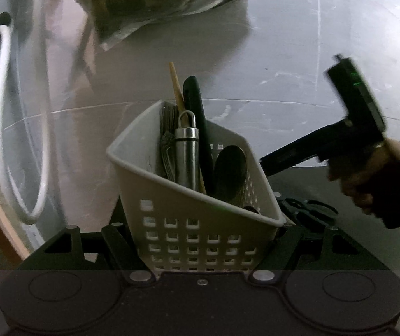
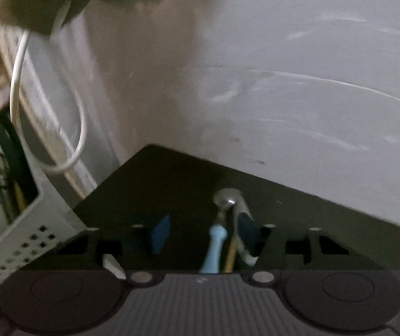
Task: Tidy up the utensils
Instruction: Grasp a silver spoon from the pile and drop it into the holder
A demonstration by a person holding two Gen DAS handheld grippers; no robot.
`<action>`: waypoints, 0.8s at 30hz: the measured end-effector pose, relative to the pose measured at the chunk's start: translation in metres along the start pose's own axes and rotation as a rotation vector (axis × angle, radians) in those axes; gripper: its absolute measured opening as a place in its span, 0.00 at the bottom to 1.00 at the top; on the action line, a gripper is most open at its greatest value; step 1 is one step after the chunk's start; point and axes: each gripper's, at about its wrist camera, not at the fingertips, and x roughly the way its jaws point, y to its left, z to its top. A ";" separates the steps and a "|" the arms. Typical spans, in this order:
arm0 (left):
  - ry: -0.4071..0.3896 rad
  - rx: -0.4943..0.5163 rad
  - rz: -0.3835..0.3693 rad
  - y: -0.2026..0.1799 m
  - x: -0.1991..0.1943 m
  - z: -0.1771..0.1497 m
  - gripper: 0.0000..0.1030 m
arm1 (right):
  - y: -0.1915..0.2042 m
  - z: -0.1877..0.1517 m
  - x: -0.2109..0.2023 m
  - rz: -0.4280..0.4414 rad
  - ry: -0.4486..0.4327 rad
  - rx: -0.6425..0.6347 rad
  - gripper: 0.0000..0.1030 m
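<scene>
Left wrist view, left tongs (image 1: 200,240) clamping white perforated basket (image 1: 194,232) of utensils, right tongs (image 2: 202,235) parted.

I saw a white caddy (image 1: 194,224) patterned with a grid of square holes. In it stood a silver steel handle (image 1: 186,156), a black handle (image 1: 197,128) and a tan wooden stick (image 1: 176,86). The tabletop (image 2: 186,173) was black, the cable (image 1: 1,106) white, and one utensil handle (image 2: 214,249) pale blue.
</scene>
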 end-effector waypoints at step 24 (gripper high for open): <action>-0.010 -0.022 0.022 0.010 -0.001 0.000 0.74 | 0.002 0.005 0.039 -0.142 0.079 0.134 0.07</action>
